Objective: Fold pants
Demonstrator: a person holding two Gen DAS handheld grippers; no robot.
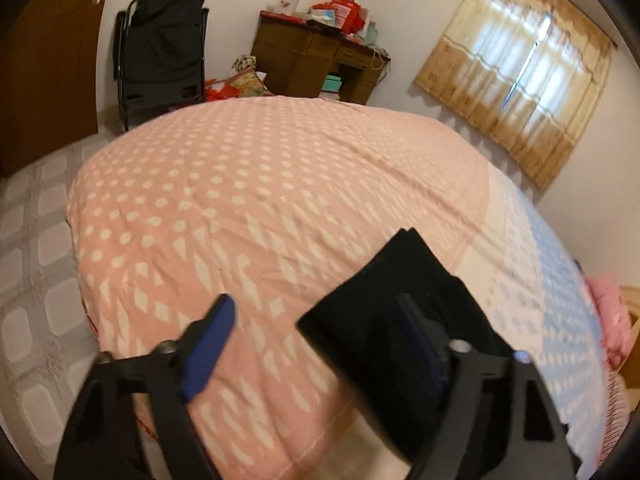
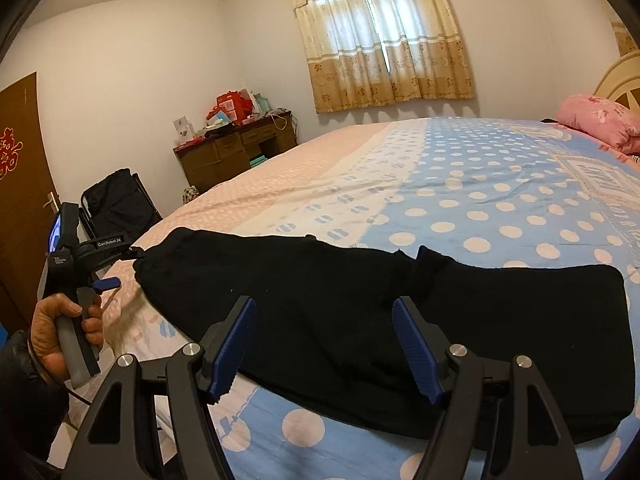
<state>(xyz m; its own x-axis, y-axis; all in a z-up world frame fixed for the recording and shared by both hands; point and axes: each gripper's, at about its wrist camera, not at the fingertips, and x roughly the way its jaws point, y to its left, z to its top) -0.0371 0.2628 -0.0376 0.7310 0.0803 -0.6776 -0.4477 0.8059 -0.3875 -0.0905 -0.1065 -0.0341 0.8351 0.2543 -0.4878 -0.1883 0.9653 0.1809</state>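
Observation:
Black pants (image 2: 360, 320) lie flat across the near edge of the bed (image 2: 480, 208), folded lengthwise. In the right wrist view my right gripper (image 2: 322, 344) is open, its blue pads just above the pants' middle. The left gripper (image 2: 106, 282) shows there at the far left, held in a hand by the pants' left end. In the left wrist view the left gripper (image 1: 320, 340) is open; the pants' end (image 1: 384, 312) lies at its right finger, partly hiding the pad. Nothing is gripped.
The bed cover is pink (image 1: 260, 200) toward the foot and blue with white dots toward the pink pillow (image 2: 600, 120). A wooden desk (image 1: 316, 64) with red boxes, a black folding chair (image 1: 160, 56), a door (image 2: 20, 200) and a curtained window (image 2: 384, 36) stand around.

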